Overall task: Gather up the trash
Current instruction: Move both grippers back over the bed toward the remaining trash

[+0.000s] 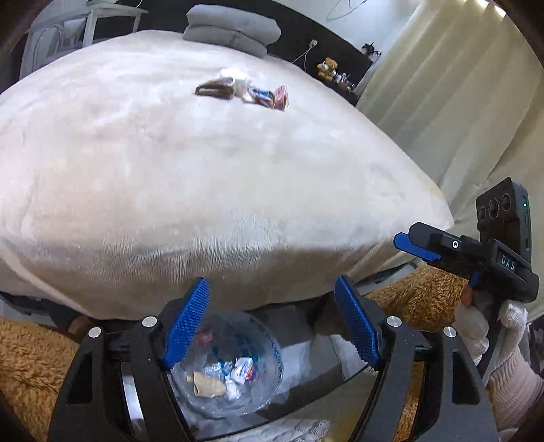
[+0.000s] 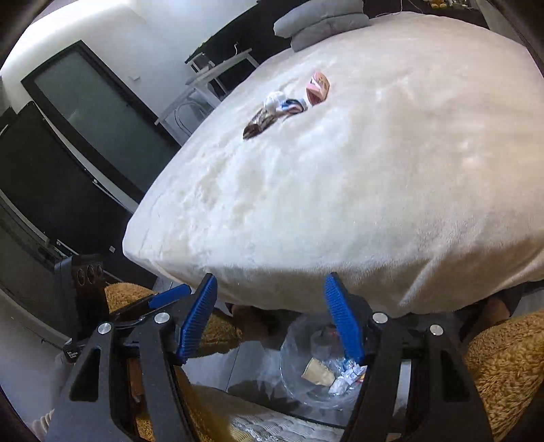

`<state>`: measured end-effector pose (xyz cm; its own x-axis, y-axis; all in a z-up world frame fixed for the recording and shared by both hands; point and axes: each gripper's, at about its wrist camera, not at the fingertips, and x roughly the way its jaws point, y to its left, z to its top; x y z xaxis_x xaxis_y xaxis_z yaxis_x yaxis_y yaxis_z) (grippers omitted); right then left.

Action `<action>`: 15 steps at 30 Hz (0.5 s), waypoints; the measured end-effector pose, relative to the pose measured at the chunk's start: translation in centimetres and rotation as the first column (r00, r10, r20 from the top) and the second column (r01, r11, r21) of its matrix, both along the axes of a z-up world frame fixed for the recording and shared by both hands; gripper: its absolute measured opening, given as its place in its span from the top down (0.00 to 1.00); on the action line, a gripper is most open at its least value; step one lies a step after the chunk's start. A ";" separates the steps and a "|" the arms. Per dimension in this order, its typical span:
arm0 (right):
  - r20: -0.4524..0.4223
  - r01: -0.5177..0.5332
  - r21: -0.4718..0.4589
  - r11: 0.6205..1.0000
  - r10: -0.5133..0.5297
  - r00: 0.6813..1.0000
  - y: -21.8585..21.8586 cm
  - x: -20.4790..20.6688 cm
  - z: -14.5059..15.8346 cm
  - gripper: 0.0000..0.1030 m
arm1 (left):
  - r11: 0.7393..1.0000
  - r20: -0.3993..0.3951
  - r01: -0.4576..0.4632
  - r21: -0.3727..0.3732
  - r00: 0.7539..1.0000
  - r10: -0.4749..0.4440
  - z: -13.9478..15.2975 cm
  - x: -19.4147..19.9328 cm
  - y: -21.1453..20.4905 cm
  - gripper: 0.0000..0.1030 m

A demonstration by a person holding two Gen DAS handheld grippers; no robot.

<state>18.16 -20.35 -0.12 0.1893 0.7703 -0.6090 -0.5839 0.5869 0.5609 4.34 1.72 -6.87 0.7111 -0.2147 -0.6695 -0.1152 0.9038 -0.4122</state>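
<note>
bedroom scene: wide bed (image 1: 204, 170) under a cream plush blanket is filling both views, grey pillows (image 1: 231, 29) lying at the far end, a curtain (image 1: 442, 85) hanging on one side, tan shag rug (image 1: 34, 357) lying on the floor.

trash (image 1: 244, 90) is sitting in a small cluster on the blanket, well away from both tools, toward the pillows: a brown wrapper (image 2: 261, 124), a white crumpled wad (image 2: 273, 100), a blue-white wrapper (image 2: 294, 105), a pink carton (image 2: 318, 88). pieces are touching or just beside one another.

clear bowl (image 1: 231, 367) is standing on the floor at the bed's foot, below both tools, already holding crumpled wrappers and a tan scrap.

left gripper (image 1: 272, 326) is hovering over the bowl with its jaws spread, nothing between them. right gripper (image 2: 272, 319) is likewise spread and empty, just beside the left; in the left view it is being held by a hand (image 1: 489, 333) in a white glove.

handling judgement: all pieces are looking light and thin. wrappers and wad are probably soft and crushable, so pinching across the bulk should be working. foil may be slipping. carton is looking stiffer; taking it across its narrow faces seems best. plush pile is likely giving under the pads, so a low pinch risks catching blanket fibres.
</note>
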 end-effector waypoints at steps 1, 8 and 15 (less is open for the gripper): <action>0.017 0.006 0.009 1.000 -0.006 1.000 0.0 0.3 0.6 0.36 | 1.000 0.021 -0.001 0.006 1.000 0.001 0.5 0.0 0.2 0.27; 0.033 0.034 0.014 0.999 -0.035 0.999 1.0 4.4 2.3 0.36 | 0.999 0.120 -0.013 0.040 0.993 0.008 3.9 1.5 2.0 0.27; 0.090 0.066 -0.033 0.997 -0.063 0.994 2.9 9.7 3.2 0.36 | 0.999 0.139 -0.044 0.023 0.989 0.041 5.3 4.0 4.7 0.27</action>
